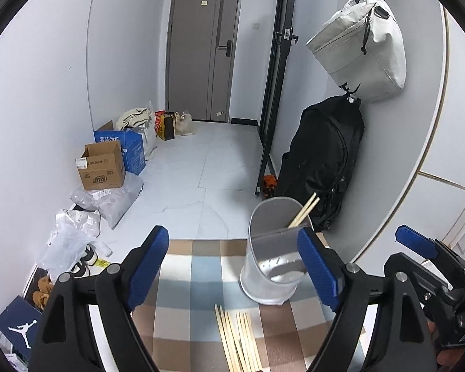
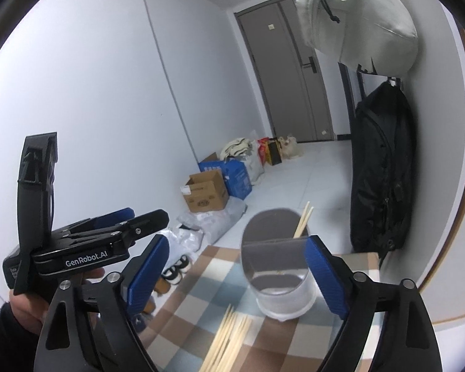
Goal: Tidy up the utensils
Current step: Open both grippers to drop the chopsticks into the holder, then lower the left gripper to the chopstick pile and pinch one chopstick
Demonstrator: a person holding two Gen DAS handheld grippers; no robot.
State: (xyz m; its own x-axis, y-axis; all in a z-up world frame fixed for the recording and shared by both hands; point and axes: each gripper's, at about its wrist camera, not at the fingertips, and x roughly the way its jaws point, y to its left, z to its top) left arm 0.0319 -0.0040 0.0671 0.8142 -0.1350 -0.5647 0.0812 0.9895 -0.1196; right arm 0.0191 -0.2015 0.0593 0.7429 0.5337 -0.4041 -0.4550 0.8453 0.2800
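Both the left gripper and right gripper are hanging released, grasping nothing. Pale wooden chopsticks are lying on the checked-cloth surface, near the grey cylindrical holder.

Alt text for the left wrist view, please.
The open left gripper hovers empty over a checked tablecloth, where a grey utensil holder holds two chopsticks and loose chopsticks lie in front. The right gripper shows at right; boxes and bags line the hallway.
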